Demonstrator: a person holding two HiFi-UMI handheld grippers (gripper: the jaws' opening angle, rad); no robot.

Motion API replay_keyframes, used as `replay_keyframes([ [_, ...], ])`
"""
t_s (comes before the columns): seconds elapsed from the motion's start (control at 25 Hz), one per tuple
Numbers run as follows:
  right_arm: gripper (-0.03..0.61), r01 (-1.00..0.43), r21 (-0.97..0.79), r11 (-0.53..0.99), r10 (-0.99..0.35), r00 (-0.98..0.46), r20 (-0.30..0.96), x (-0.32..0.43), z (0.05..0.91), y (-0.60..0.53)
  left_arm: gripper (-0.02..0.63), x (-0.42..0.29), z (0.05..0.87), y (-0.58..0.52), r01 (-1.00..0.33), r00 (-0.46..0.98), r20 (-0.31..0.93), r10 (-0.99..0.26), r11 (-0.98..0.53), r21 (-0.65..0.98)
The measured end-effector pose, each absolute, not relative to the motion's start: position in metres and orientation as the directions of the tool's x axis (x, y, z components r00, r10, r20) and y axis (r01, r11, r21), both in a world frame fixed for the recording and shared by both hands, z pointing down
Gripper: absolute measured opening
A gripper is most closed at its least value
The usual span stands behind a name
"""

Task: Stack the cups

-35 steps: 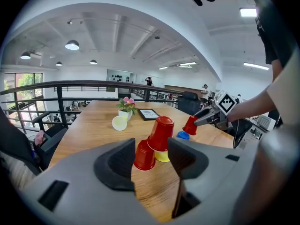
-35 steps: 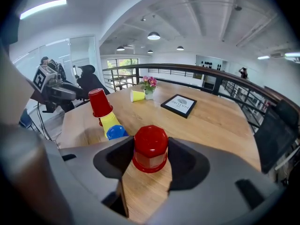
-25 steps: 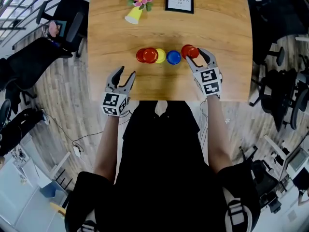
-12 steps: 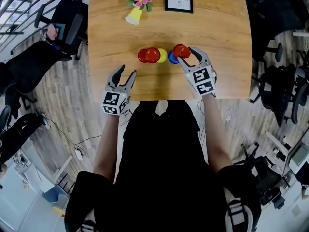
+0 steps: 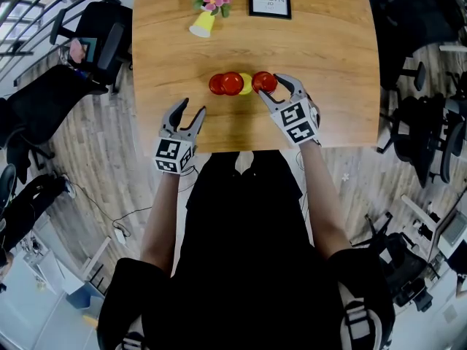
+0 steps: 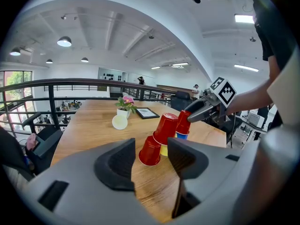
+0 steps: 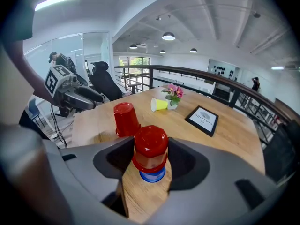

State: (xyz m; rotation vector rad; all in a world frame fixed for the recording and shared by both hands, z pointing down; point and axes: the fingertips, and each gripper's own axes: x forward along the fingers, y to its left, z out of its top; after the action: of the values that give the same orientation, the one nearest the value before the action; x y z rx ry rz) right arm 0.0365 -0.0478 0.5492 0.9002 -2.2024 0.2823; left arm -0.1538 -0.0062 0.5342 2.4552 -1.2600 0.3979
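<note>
The desk (image 5: 328, 64) bears upturned cups (image 5: 232, 83) in a row at its middle. The left gripper (image 5: 192, 108) hovers over the near edge, fingers apart and empty, likely to keep clear. The right gripper (image 5: 268, 86) has its fingers clamped on a red cup (image 7: 150, 146), held over the blue cup (image 7: 152, 175) at the row's right end to cap it.

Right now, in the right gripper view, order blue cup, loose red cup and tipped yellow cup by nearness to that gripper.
1. Blue cup, just below the fingers.
2. Loose red cup, behind, left.
3. Tipped yellow cup, back by flowers.
</note>
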Motion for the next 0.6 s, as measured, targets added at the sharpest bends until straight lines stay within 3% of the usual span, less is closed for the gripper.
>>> replay_keyframes([
  [0.6, 0.239, -0.645, 0.067, 0.762, -0.488, -0.502, 0.714, 0.015, 0.553, -0.048, 0.232, -0.16, 0.536, -0.006, -0.821, 0.565, 0.401, -0.721, -0.538, 0.19],
])
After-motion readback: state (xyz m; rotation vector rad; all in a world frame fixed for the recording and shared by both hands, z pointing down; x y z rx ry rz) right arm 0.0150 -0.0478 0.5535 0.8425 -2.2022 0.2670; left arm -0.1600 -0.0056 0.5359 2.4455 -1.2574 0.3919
